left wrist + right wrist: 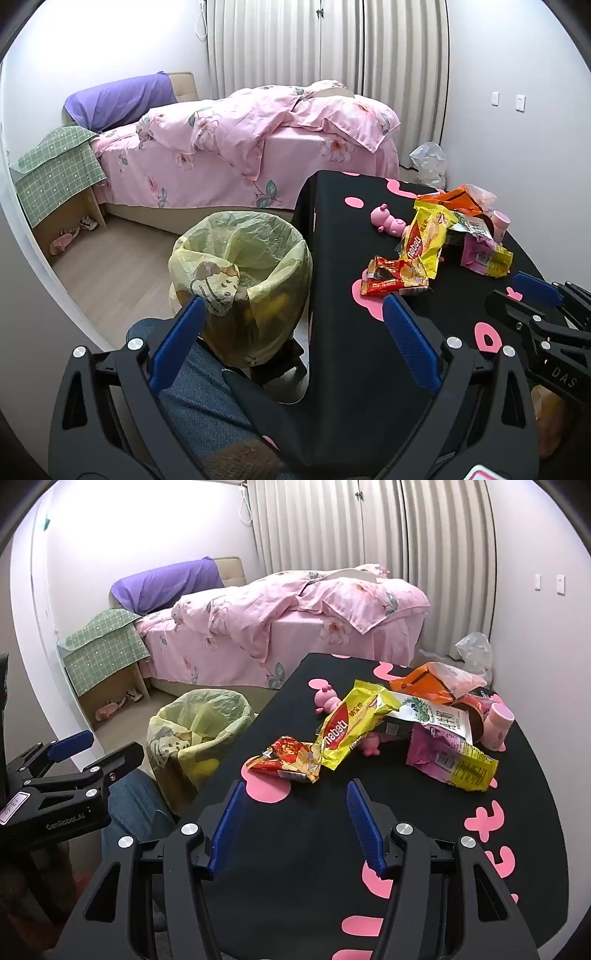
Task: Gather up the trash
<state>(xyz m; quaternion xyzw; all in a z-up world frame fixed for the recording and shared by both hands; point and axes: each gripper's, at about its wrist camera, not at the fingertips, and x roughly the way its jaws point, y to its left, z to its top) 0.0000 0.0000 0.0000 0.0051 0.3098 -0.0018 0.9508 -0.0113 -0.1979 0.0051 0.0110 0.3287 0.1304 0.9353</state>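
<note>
Both grippers empty: left gripper spread wide, right gripper open. I'd pinch the red wrapper flat at its near edge, then carry it to the lined bin.

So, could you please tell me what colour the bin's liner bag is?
Pale yellow-green, translucent; the liner bag shows best in the left wrist view.

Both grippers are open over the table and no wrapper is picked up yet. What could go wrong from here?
1. The yellow wafer wrapper overlaps the red wrapper; grabbing one may drag the other off the table.
2. The pink toy and pink cup sit among the trash and could get binned.
3. The bin stands below the table edge; a loosely pinched wrapper might miss it.
</note>
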